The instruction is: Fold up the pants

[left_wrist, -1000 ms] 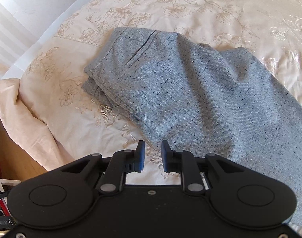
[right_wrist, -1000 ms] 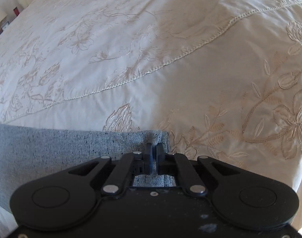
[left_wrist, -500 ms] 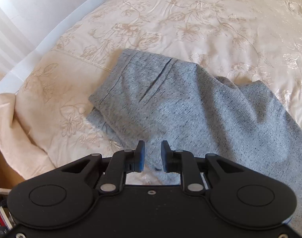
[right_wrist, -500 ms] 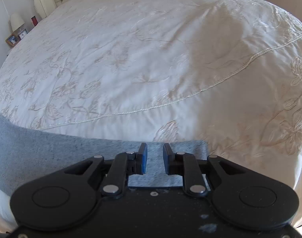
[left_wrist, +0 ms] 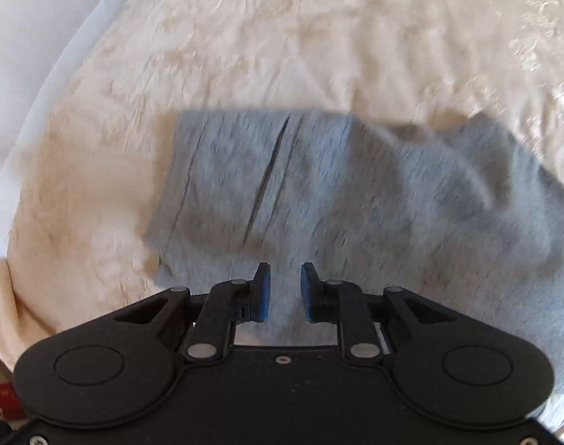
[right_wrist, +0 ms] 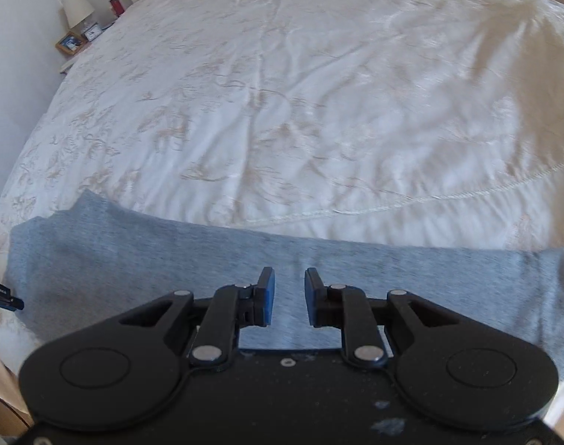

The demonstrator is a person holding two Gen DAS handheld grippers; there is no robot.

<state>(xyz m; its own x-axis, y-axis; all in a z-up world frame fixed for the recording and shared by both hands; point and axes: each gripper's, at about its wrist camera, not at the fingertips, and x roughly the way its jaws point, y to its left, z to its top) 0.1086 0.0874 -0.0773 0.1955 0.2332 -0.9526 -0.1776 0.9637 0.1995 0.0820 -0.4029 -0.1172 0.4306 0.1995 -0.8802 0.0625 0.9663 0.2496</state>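
One pair of grey pants (left_wrist: pixel 356 200) lies along the near edge of a cream bedspread (left_wrist: pixel 319 55).

The left gripper (left_wrist: pixel 285 291) and right gripper (right_wrist: pixel 288 294) hang over the cloth, jaws apart, holding nothing. A lamp (right_wrist: pixel 78 9) and one framed photo (right_wrist: pixel 70 42) stand beyond the bed's far left corner.

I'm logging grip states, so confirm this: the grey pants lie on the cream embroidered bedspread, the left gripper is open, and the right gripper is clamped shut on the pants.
Wrong on one count: the right gripper is open, its jaws apart over the grey pants and holding nothing, as the right wrist view shows. The rest stands: the pants lie on the cream embroidered bedspread, and the left gripper is open.
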